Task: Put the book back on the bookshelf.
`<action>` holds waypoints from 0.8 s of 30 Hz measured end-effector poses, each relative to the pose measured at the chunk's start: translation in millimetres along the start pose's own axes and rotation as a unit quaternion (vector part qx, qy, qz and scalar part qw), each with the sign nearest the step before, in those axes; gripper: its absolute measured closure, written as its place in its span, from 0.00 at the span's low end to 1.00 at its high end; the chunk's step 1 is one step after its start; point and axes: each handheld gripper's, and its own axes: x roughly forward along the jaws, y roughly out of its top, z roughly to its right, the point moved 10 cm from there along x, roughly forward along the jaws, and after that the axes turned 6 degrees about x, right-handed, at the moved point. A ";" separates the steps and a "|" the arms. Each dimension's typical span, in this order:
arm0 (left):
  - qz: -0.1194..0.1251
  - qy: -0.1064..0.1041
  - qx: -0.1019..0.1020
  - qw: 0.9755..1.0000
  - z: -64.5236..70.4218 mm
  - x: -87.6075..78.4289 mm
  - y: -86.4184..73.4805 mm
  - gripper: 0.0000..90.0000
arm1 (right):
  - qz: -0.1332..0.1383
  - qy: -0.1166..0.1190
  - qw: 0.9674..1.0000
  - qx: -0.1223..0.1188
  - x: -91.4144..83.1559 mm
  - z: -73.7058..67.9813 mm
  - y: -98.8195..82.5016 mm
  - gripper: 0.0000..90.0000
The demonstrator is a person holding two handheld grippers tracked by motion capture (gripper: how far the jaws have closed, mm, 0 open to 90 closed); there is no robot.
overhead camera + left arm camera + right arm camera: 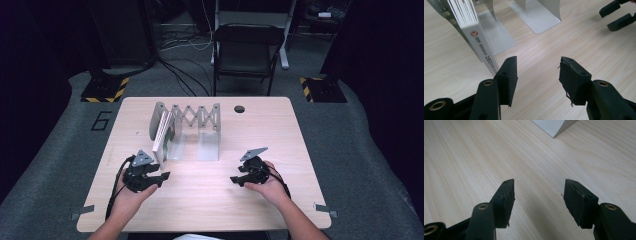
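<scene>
**Two open hand-held grippers rest before a book rack**

High view: the left hand-held gripper (161,179) lies low on the pale wooden tabletop (210,200), its jaws spread and holding nothing. Just beyond it stands a white book (162,132), leaning at the left end of an expanding metal rack (197,120). The right hand-held gripper (237,180) sits well apart to the right, jaws likewise spread and empty, pointing toward the left one. The tabletop has a round cable hole (239,109) near its far edge. Around it is grey carpet; one dark folding chair (246,52) stands beyond the table, with cables on the floor and two yellow-and-black striped stand bases at either side.

Left gripper view: the two black jaws stand wide apart over bare wood. The book (474,35) rises just beside the left jaw, its spine tilted, printed with a red mark. Two flat metal rack feet (536,21) lie ahead. The other gripper's two jaws show at upper right.

Right gripper view: the jaws gape over bare wood grain, gripping nothing. One corner of a metal rack foot (554,126) shows at the top.
</scene>
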 end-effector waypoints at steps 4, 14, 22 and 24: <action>-0.004 -0.003 0.006 1.000 0.5 2.5 -13.1 0.53 | -0.004 -0.001 1.000 0.010 -0.4 -1.1 -1.0 0.47; -0.006 -0.006 0.013 1.000 2.1 10.5 -34.1 0.52 | -0.001 -0.002 1.000 0.004 0.5 -0.8 -0.4 0.47; -0.006 -0.005 -0.004 1.000 -1.9 16.1 -49.7 0.50 | -0.002 -0.002 1.000 0.005 1.1 -1.0 -0.9 0.47; -0.003 -0.004 -0.015 1.000 -3.9 17.2 -52.7 0.50 | -0.003 -0.001 1.000 0.005 1.1 -1.2 -1.1 0.47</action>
